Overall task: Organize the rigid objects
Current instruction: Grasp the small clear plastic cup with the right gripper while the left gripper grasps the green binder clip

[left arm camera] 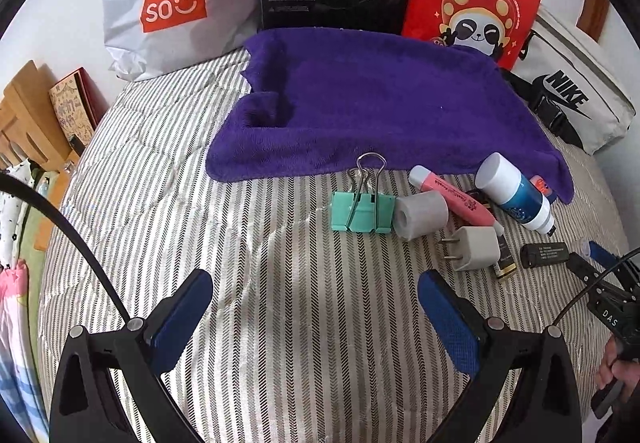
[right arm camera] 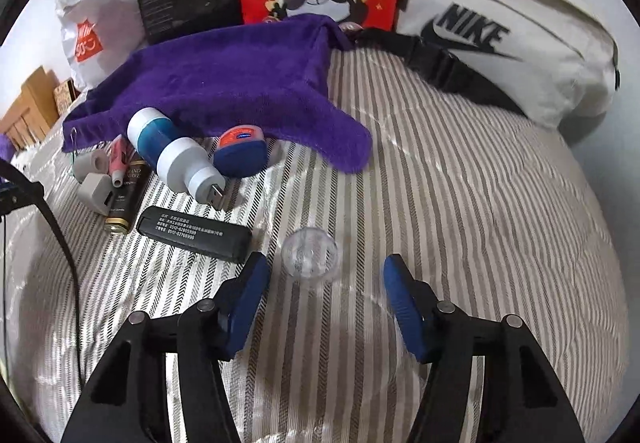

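Now our right tool stands half-wide around the clear ball, pads apart from it; left tool wide, empty.

A: What lies on the striped bedspread?

B: A mint binder clip, grey cylinder, pink highlighter, grey plug, blue-and-white bottle on its side, black bar, and a clear round lid apart.

Left tongs agape, right tongs parted, both angled downward
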`<state>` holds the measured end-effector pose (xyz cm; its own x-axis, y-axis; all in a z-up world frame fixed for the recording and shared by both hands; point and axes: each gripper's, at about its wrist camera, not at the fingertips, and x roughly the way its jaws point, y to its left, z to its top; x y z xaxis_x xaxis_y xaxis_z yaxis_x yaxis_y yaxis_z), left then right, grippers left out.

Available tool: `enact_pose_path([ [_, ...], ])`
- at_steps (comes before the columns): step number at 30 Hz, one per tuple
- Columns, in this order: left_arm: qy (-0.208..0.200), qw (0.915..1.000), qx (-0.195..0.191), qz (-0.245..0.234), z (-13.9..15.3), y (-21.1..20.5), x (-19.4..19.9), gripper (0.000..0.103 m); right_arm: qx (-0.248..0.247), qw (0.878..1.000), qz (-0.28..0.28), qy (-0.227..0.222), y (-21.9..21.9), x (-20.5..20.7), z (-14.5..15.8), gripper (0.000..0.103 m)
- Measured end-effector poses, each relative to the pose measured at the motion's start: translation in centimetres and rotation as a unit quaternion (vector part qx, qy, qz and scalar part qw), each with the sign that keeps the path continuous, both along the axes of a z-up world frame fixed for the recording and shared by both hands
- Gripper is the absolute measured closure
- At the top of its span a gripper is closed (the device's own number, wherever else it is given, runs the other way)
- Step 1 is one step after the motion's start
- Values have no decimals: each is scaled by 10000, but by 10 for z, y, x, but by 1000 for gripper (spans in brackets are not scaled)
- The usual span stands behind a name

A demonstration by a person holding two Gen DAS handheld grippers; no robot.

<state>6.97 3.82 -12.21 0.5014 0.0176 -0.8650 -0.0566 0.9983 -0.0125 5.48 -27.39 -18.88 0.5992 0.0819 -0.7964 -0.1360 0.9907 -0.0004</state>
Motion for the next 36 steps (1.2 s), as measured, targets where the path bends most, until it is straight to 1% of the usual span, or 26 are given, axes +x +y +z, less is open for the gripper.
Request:
enact_pose_path([
  [4,56,10000,-8,-29,-5,-1,4,0,-14,9999,103,-120,3,0,0,58],
  [7,47,10000,-11,-76,-8,-2,5,0,-60,9997,164,-166,5,-1,0,61],
  [9,41,10000,-18,-68,-9,-1,6,1,4,9997,171,-182,5,-2,-1,64],
  [15,25,9999,-103,-44,-13,2,9,1,123,9996,160,-177,3,-2,0,65],
  [17,-21,9999,-130,-25,-14,4,10,1,136,9996,199,-159,3,-1,0,69],
  [19,-50,9998,-171,9,-16,6,13,1,117,9996,220,-135,4,-1,1,76],
  [22,-119,9995,-287,-16,-19,8,19,3,138,9996,241,-87,3,1,2,76],
  [26,-155,9998,-150,-33,-25,8,30,3,156,9995,255,-53,3,2,2,76],
  [30,-191,9997,-100,-96,-29,7,40,3,135,9995,261,-63,3,1,2,76],
  [34,-182,9995,-151,-198,-32,1,46,3,128,9995,267,-57,4,1,2,76],
  [36,-174,9995,-119,-231,-33,-4,48,3,131,9996,262,-52,3,1,2,76],
])
